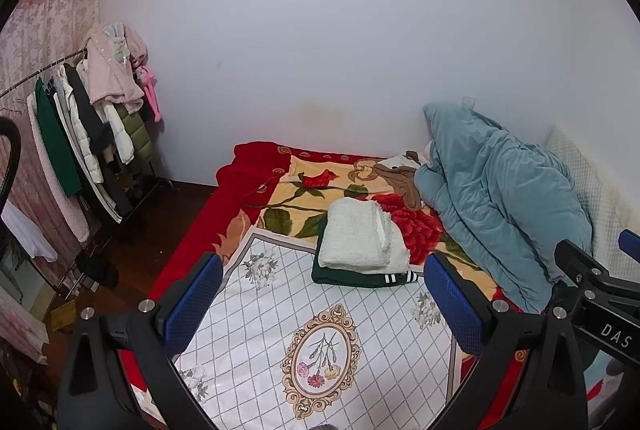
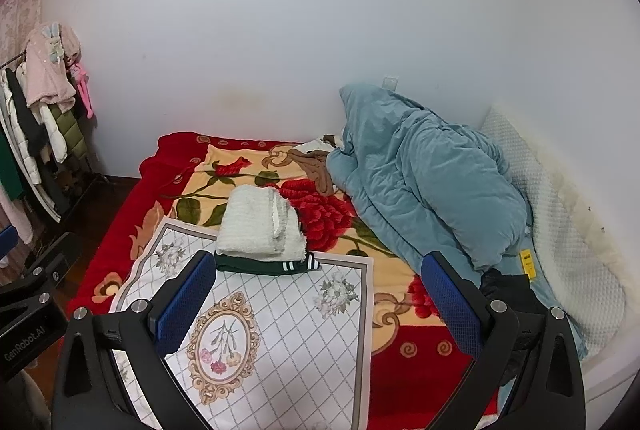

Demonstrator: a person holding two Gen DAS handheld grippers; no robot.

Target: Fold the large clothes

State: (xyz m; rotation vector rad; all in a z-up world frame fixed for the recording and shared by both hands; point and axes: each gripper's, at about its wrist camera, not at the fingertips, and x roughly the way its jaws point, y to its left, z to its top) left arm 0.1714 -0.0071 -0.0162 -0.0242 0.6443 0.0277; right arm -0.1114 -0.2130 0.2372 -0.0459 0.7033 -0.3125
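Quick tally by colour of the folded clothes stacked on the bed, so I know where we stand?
White folded garment: 1, on top of the stack
Dark green folded garment with striped cuff: 1, underneath
Total: 2 folded pieces, resting at the far edge of the white patterned mat. Both grippers, left and right, are open and hold nothing.

You face a plain pale grey-white wall point(image 1: 320, 30) behind a bed covered by a red rose-patterned blanket point(image 1: 280, 186). At its left edge, dark wooden floor point(image 1: 160, 230) runs to a metal clothes rack point(image 1: 72, 134) beside pink floral curtains point(image 1: 52, 6).
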